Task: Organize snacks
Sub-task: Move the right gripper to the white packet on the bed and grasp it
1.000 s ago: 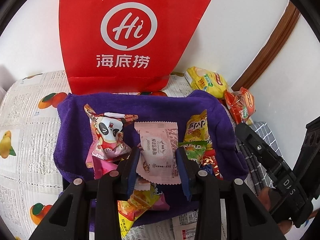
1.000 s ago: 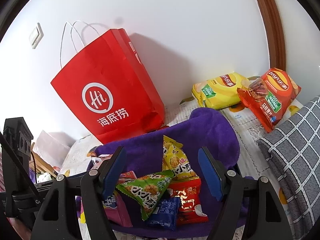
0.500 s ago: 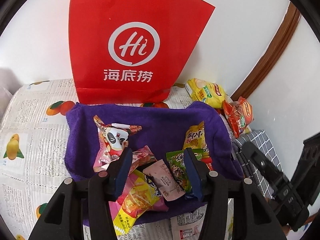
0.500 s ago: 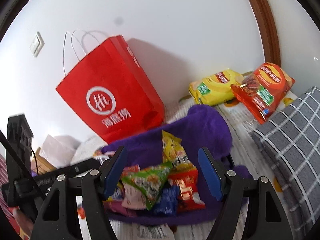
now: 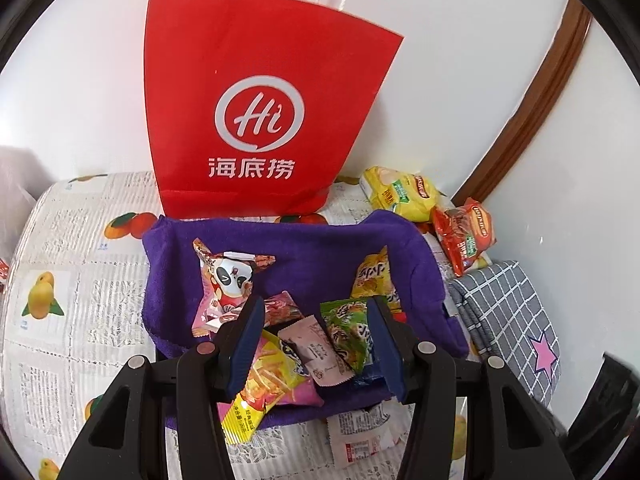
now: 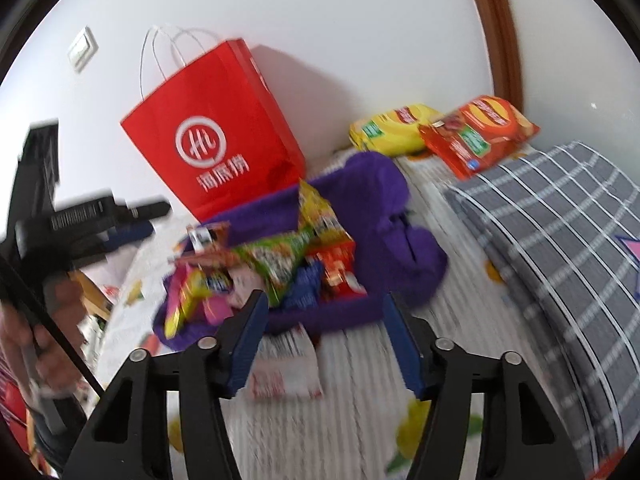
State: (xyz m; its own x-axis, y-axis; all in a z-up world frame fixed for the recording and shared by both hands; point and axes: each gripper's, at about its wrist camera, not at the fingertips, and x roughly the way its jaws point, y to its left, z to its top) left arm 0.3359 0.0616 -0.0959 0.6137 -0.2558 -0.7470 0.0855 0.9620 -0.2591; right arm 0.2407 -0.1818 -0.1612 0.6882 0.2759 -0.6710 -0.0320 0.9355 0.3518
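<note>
A basket lined with a purple towel (image 5: 280, 248) holds several snack packets: a panda packet (image 5: 232, 280), a yellow one (image 5: 372, 276), a green one (image 5: 348, 328) and a pink packet (image 5: 320, 348) lying loose on the pile. My left gripper (image 5: 316, 308) hovers open above them, touching none. In the blurred right wrist view, my right gripper (image 6: 325, 304) sits in front of the basket (image 6: 400, 216) over the tablecloth. Its jaws are closing with nothing between them. A white and red sachet (image 6: 288, 364) lies just below it. The left gripper (image 6: 132, 216) shows at the left.
A red paper bag (image 5: 256, 120) stands against the wall behind the basket. A yellow chip bag (image 5: 400, 196) and a red chip bag (image 5: 464, 236) lie at the back right. A grey checked cloth (image 5: 504, 304) lies on the right. A white sachet (image 5: 360, 436) lies before the basket.
My left gripper let go of the pink packet, which dropped onto the pile, and lifted away. My right gripper drew back out of the basket and its jaws narrowed.
</note>
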